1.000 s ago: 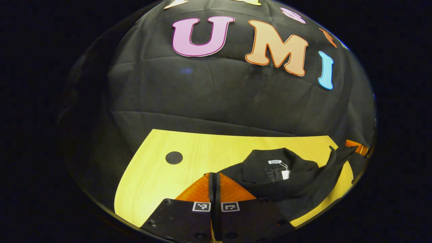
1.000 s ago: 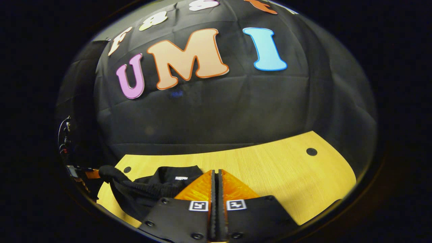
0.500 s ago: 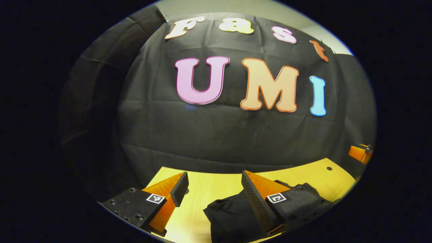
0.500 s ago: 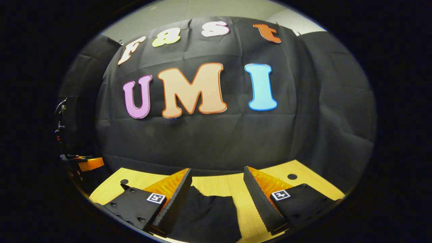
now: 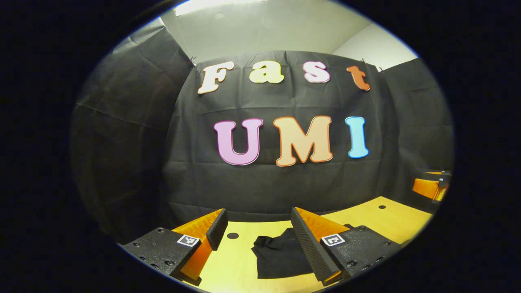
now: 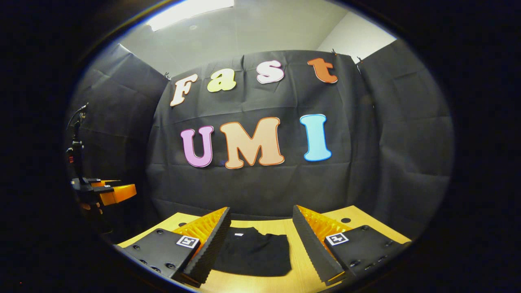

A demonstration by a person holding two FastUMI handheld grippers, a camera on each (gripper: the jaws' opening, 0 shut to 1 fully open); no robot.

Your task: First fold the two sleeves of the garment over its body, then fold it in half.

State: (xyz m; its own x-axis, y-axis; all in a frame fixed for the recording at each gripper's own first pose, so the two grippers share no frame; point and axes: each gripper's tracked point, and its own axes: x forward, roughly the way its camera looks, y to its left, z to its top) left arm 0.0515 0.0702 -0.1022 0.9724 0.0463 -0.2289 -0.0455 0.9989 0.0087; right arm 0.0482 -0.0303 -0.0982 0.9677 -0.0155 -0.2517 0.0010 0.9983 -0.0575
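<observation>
One black garment (image 6: 253,254) lies folded on the one wooden table (image 5: 378,215), beyond my fingers. I carry two grippers: my left gripper (image 5: 256,232) stands wide apart, holding nothing; my right gripper (image 6: 260,230) likewise, wide and empty, raised above the cloth.

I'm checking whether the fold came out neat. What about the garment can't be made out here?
- Left gripper view: the garment's right side is hidden behind the left gripper's right finger.
- Right gripper view: its left edge is hidden behind the right gripper's left finger.
- Sleeves: black on black, folds unreadable.
- Collar tag: too small.
</observation>
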